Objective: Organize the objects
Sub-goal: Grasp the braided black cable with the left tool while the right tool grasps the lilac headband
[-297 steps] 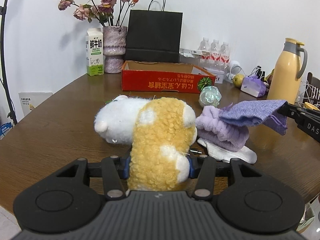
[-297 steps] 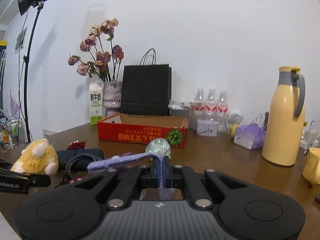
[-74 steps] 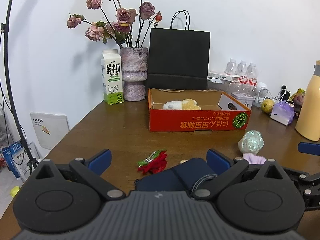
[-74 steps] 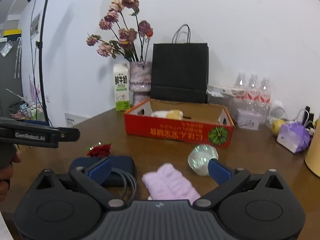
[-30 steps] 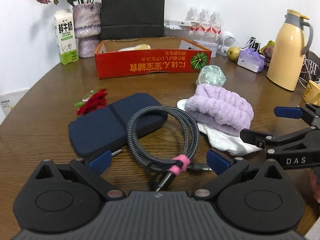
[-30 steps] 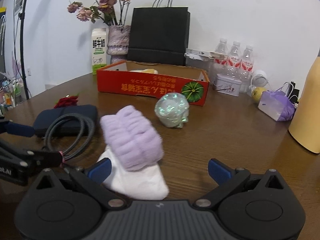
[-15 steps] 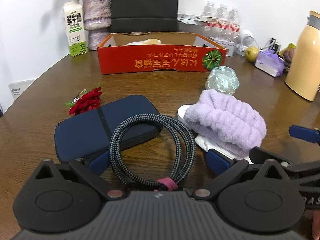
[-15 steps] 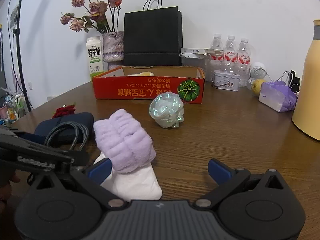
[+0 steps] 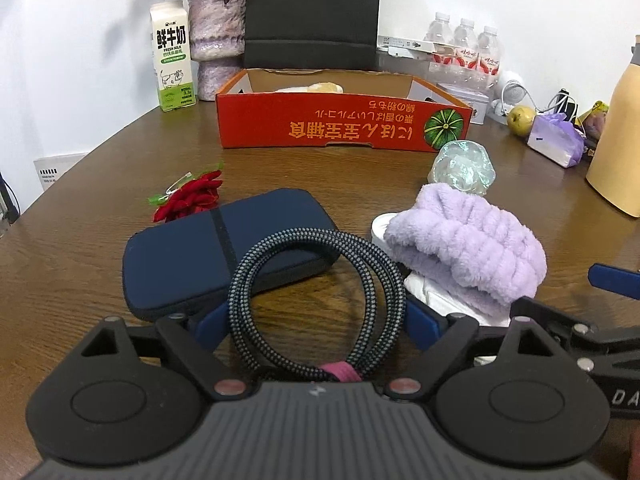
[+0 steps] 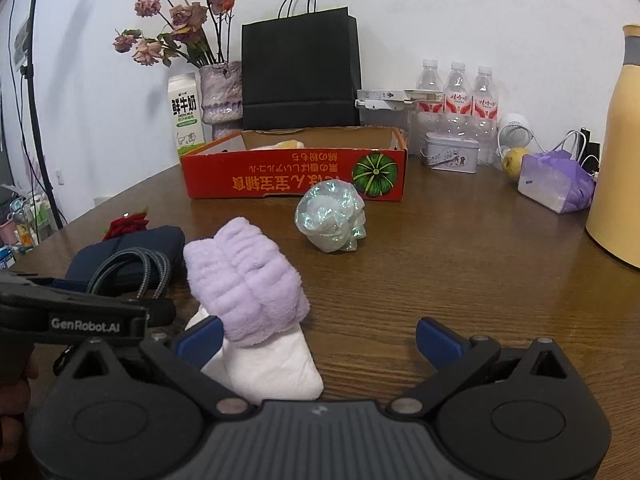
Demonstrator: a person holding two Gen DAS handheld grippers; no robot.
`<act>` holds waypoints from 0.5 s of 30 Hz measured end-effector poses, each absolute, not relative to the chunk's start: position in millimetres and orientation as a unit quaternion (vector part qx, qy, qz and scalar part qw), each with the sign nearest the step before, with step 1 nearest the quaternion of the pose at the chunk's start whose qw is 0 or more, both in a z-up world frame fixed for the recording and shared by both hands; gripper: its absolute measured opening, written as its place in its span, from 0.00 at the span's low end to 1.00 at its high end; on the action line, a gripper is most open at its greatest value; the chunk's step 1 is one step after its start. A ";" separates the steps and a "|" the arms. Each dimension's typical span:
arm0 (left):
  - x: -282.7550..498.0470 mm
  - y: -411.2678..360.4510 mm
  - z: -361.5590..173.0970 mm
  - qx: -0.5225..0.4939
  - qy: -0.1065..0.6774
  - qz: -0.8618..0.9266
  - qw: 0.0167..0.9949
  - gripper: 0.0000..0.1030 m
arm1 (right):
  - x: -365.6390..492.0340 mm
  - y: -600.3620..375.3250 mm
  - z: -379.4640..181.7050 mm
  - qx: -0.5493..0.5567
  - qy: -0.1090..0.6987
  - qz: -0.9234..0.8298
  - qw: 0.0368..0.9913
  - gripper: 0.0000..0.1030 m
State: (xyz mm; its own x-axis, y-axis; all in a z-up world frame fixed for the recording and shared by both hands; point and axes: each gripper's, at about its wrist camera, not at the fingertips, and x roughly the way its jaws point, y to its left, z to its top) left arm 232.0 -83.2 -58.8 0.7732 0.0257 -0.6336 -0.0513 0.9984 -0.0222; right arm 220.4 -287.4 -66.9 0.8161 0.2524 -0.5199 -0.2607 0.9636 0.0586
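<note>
A coiled grey braided cable (image 9: 316, 300) with a pink strap lies partly on a navy pouch (image 9: 224, 248). My left gripper (image 9: 316, 320) is open, its blue fingers on either side of the coil's near end. A lilac fluffy headband (image 9: 464, 248) rests on white cloth (image 10: 272, 364). My right gripper (image 10: 318, 340) is open, its left finger beside the cloth. An iridescent skull (image 10: 332, 216) stands before the red cardboard box (image 9: 344, 128), which holds the plush toy (image 9: 312, 89). A red flower (image 9: 188, 196) lies left of the pouch.
Behind the box are a milk carton (image 9: 173, 68), a vase of dried roses (image 9: 218, 44), a black paper bag (image 9: 312, 16) and water bottles (image 10: 456, 96). A yellow thermos (image 10: 618, 148), a purple bag (image 10: 556, 184) and a tin (image 10: 452, 156) stand at the right.
My left gripper has moved forward and low, so the cable coil now lies between its fingers. The right gripper has edged closer to the white cloth and headband.
</note>
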 end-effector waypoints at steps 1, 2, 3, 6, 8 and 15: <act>229.8 -82.3 -58.2 -0.020 0.334 0.019 0.942 0.87 | 220.5 -286.8 -66.8 -0.009 0.271 0.134 0.953 1.00; 227.5 -81.2 -57.4 -0.020 0.332 0.017 0.943 0.87 | 220.1 -286.3 -66.9 -0.010 0.271 0.133 0.953 1.00; 224.9 -80.0 -56.7 -0.021 0.329 0.017 0.944 0.86 | 219.9 -285.7 -66.8 -0.011 0.270 0.133 0.954 1.00; 218.6 -76.0 -54.4 -0.022 0.323 0.015 0.946 0.86 | 219.7 -283.5 -66.4 -0.016 0.268 0.133 0.954 1.00; 214.1 -71.8 -52.4 -0.026 0.318 0.014 0.948 0.86 | 219.7 -281.1 -66.3 -0.024 0.267 0.137 0.954 1.00; 197.4 -57.5 -42.4 -0.032 0.295 0.010 0.955 0.86 | 220.0 -268.2 -65.5 -0.044 0.262 0.150 0.952 0.99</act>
